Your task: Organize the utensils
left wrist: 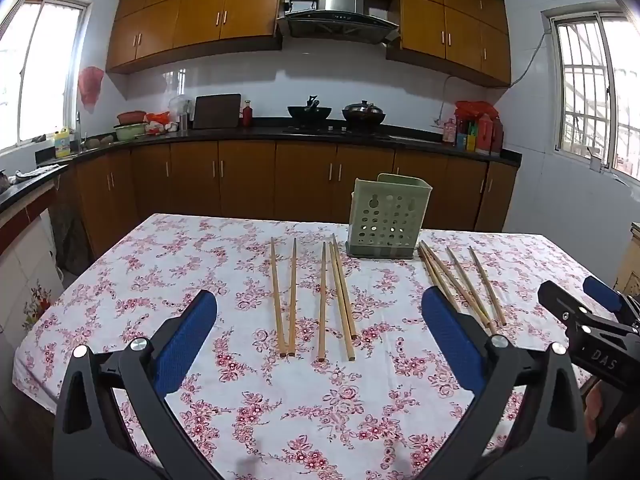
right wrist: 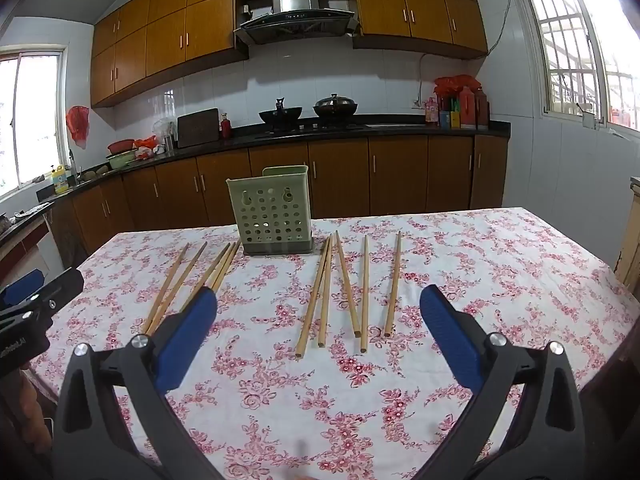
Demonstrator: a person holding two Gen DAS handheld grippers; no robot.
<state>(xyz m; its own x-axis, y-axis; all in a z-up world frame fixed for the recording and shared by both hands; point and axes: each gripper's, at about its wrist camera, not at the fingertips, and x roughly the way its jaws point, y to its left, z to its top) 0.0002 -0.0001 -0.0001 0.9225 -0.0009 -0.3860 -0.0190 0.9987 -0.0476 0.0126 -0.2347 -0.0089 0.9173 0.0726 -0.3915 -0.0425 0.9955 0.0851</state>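
A pale green perforated utensil holder (left wrist: 386, 222) (right wrist: 271, 208) stands upright at the table's far middle. Several wooden chopsticks lie flat on the floral cloth in two groups. The left group (left wrist: 320, 300) (right wrist: 192, 280) lies left of the holder, the right group (left wrist: 460, 280) (right wrist: 352, 288) to its right. My left gripper (left wrist: 320, 320) hovers open above the near end of the left group, nothing between its blue pads. My right gripper (right wrist: 320, 320) hovers open above the near end of the right group, also empty. Each gripper shows at the edge of the other's view.
The table (left wrist: 200, 248) wears a white cloth with red flowers and ends just beyond the holder. Behind it runs a dark counter (left wrist: 280, 132) with woks, bottles and bowls over brown cabinets. A wooden piece (right wrist: 632, 232) stands off the table's right edge.
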